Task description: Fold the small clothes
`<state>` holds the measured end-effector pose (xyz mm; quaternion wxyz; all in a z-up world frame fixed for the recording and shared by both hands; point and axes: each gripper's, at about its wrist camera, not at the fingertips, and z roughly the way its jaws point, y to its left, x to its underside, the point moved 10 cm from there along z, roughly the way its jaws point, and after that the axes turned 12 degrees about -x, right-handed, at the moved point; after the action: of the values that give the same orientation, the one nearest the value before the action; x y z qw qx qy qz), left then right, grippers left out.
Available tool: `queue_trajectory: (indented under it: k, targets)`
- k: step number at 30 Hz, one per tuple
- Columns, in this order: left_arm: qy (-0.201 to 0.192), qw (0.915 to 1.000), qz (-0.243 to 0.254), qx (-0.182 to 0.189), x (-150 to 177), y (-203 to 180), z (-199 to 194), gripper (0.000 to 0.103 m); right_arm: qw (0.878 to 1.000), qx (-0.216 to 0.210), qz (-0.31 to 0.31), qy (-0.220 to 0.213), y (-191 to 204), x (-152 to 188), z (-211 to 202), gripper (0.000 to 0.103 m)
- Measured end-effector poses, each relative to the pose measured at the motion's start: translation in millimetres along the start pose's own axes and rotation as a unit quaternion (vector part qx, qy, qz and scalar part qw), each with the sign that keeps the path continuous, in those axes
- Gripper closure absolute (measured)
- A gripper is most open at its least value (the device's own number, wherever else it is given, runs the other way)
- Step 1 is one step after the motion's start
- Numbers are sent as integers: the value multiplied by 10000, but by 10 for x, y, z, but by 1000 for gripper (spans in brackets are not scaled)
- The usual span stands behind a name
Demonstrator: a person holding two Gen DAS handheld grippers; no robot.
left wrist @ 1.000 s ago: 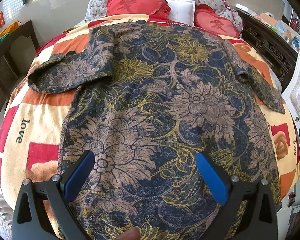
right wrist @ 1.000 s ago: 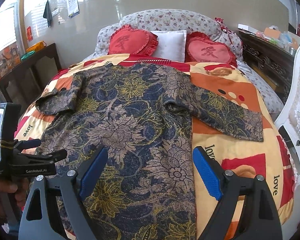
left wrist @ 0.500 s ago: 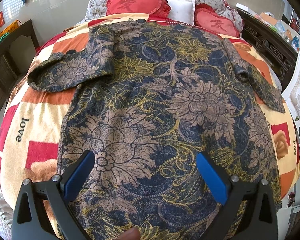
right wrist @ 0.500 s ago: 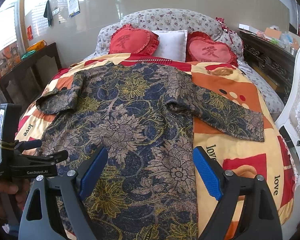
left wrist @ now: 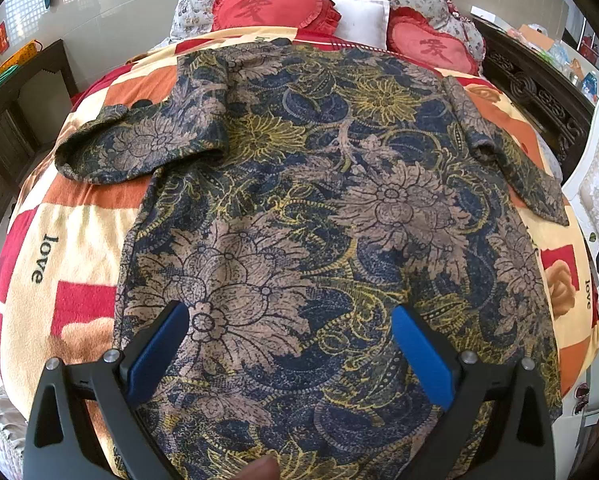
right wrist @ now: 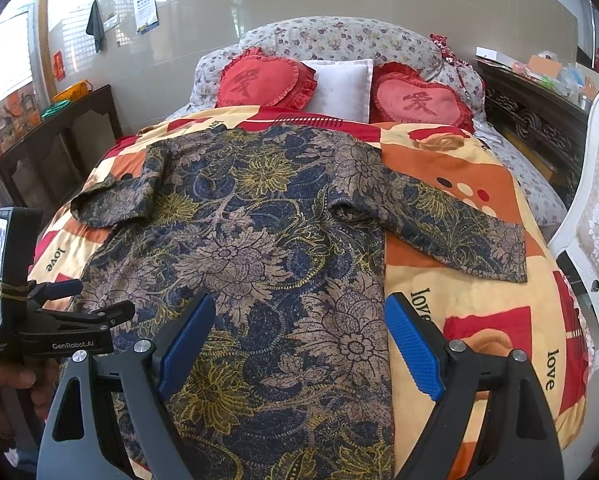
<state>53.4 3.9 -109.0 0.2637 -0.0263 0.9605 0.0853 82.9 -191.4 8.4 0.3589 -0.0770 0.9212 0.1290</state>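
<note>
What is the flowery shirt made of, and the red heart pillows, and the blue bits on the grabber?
The shirt looks like thin, soft woven cloth: it lies flat with small wrinkles and has no shine. The heart pillows seem to be stuffed matte fabric with ruffled edges. The blue pads on the right gripper's fingers look like rubbery plastic with a bumpy grip texture, set on smooth dark plastic arms.

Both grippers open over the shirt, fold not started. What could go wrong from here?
1. The shirt lies on a soft blanket; the right gripper, hovering over the shirt's right edge, might pinch blanket with fabric.
2. The left sleeve is bunched near the armpit, so folding now may lock in creases.
3. The left gripper hovers over mid-body fabric, not an edge; closing there would probably tent the cloth instead of folding cleanly.
</note>
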Motion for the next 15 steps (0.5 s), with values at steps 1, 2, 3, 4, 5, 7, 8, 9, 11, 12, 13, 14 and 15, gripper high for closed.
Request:
queue_trajectory:
  k: [1, 2, 3, 4, 5, 7, 8, 9, 11, 12, 13, 14, 15]
  targets:
    - [0, 10000, 2, -8, 11, -3, 2, 0, 10000, 8, -8, -1, 0, -2, 2, 6]
    - [2, 10000, 0, -11, 2, 3, 0, 0, 10000, 6, -9, -11, -2, 0, -8, 6]
    - [4, 10000, -9, -3, 10, 0, -1, 0, 10000, 7, -16, -16, 0, 4, -14, 6]
    - [3, 10000, -5, -5, 6, 6, -3, 0, 10000, 10, -18, -14, -1, 4, -13, 6]
    - [-3, 10000, -1, -10, 5, 7, -3, 0, 10000, 7, -14, -13, -1, 5, -12, 6]
    - [-10, 10000, -5, -6, 15, 9, -9, 0, 10000, 1, -15, -13, 5, 3, -11, 6]
    - [-3, 10000, -9, -2, 7, 19, -13, 0, 10000, 2, -25, -19, 7, 0, -13, 6]
    - [1, 10000, -11, -3, 10, 20, -13, 0, 10000, 6, -38, -23, 7, 2, -20, 6]
    - [-5, 10000, -3, 1, 6, 20, -15, 0, 10000, 4, -48, -24, 7, -2, -27, 6]
    - [-3, 10000, -1, -5, 9, 21, -14, 0, 10000, 0, -49, -24, 15, -7, -42, 6]
    - [5, 10000, -6, -3, 5, 22, -14, 0, 10000, 4, -52, -21, 14, -5, -40, 6]
    - [12, 10000, -9, 3, 2, 26, -17, 0, 10000, 8, -55, -12, 15, -3, -36, 6]
    - [15, 10000, -9, -2, 2, 30, -19, 0, 10000, 6, -54, -5, 14, -2, -35, 6]
